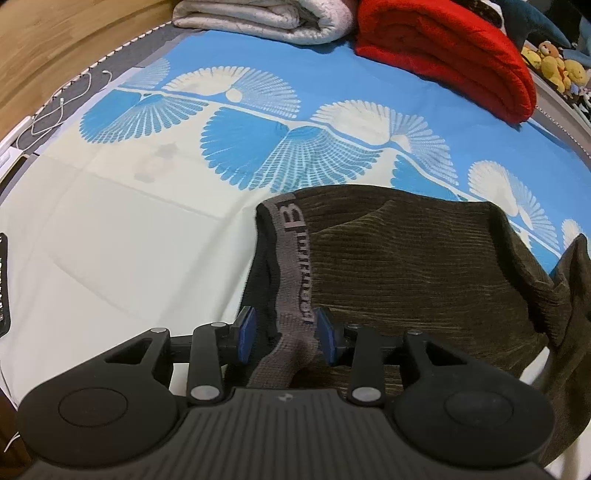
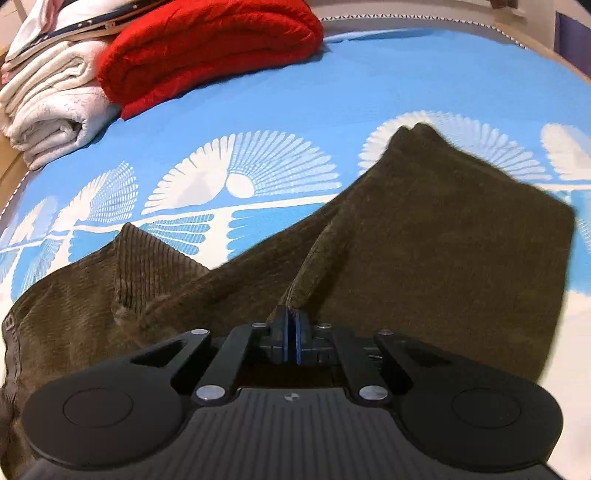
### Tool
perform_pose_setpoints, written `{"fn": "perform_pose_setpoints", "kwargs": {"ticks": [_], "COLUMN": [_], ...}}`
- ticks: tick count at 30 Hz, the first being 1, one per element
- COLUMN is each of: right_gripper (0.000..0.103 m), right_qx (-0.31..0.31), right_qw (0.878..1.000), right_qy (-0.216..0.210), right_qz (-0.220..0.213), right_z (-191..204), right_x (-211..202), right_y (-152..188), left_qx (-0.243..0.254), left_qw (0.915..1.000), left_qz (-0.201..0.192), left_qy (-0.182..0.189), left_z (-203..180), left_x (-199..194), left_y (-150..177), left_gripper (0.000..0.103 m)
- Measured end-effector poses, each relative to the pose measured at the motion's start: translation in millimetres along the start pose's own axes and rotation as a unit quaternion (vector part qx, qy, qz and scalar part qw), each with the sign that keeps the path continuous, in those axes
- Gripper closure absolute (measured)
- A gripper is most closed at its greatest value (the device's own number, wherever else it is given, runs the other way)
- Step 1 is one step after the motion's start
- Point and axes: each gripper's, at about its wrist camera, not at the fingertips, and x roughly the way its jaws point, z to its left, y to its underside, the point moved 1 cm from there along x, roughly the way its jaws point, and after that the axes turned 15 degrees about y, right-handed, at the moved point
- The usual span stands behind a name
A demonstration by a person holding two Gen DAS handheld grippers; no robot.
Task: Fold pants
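Here the left hand-held gripper [image 1: 284,334] gapes astride the pants [image 1: 424,266] waistband, the right hand-held gripper [image 2: 291,332] pinched together.

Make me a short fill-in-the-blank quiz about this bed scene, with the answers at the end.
1. The pants on the bed sheet are dark ____ corduroy.
2. The folded blanket beside the white one is ____.
3. The right gripper is ____ on a fold of the pants.
4. The left gripper straddles the grey ____ with open jaws.

Answers: brown; red; shut; waistband
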Motion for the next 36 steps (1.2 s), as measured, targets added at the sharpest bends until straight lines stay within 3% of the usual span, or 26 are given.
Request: {"fn": "perform_pose_setpoints", "kwargs": {"ticks": [5, 12, 18, 20, 22, 23, 24, 25, 27, 32, 36], "right_gripper": [0.101, 0.101, 0.1, 0.098, 0.095, 0.091, 0.08, 0.066, 0.056, 0.054, 0.048], "right_qx": [-0.065, -0.119, -0.196, -0.19, -0.151, -0.123, -0.09, -0.062, -0.037, -0.095, -0.158], "right_qw": [0.998, 0.992, 0.976, 0.977, 0.986, 0.99, 0.994, 0.996, 0.997, 0.994, 0.986], "right_qy": [-0.007, -0.032, -0.046, -0.036, -0.045, -0.054, -0.061, -0.062, -0.056, -0.023, 0.035], "right_qz": [0.0, 0.006, 0.084, 0.088, 0.057, 0.039, 0.018, -0.003, -0.034, -0.042, -0.033], "right_z": [-48.5, -130.4, -155.7, -163.4, -174.4, -179.4, -184.9, -186.9, -182.2, -128.7, -91.2], "right_x": [-39.7, -89.7, -88.3, -88.0, -95.4, -98.4, -101.4, -103.1, -102.1, -70.4, -37.2], "right_y": [12.0, 71.8, 124.4, 124.3, 109.7, 101.2, 90.4, 81.2, 65.9, 46.9, 43.1], "left_qx": [0.007, 0.031, 0.042, 0.039, 0.039, 0.039, 0.039, 0.038, 0.039, 0.039, 0.039], "left_qw": [0.9998, 0.9989, 0.9987, 0.999, 0.999, 0.999, 0.9991, 0.9991, 0.9991, 0.9991, 0.9991], "left_qz": [-0.006, -0.005, -0.003, 0.0, -0.001, -0.002, -0.002, -0.001, 0.001, 0.012, 0.017], "left_qy": [0.017, 0.036, 0.028, 0.024, 0.022, 0.021, 0.02, 0.019, 0.018, 0.011, 0.008], "left_z": [-20.8, -52.5, -59.4, -58.0, -57.5, -57.0, -56.8, -56.8, -56.9, -56.8, -54.3], "left_x": [-5.3, -7.4, -2.9, -0.2, 1.0, 1.2, 2.1, 3.6, 6.4, 18.0, 23.3], "left_y": [4.7, 17.3, 18.1, 17.3, 15.1, 13.7, 12.3, 11.3, 9.3, 4.7, 2.1], "left_gripper": [0.062, 0.062, 0.062, 0.062, 0.061, 0.06, 0.06, 0.06, 0.06, 0.06, 0.06]}}
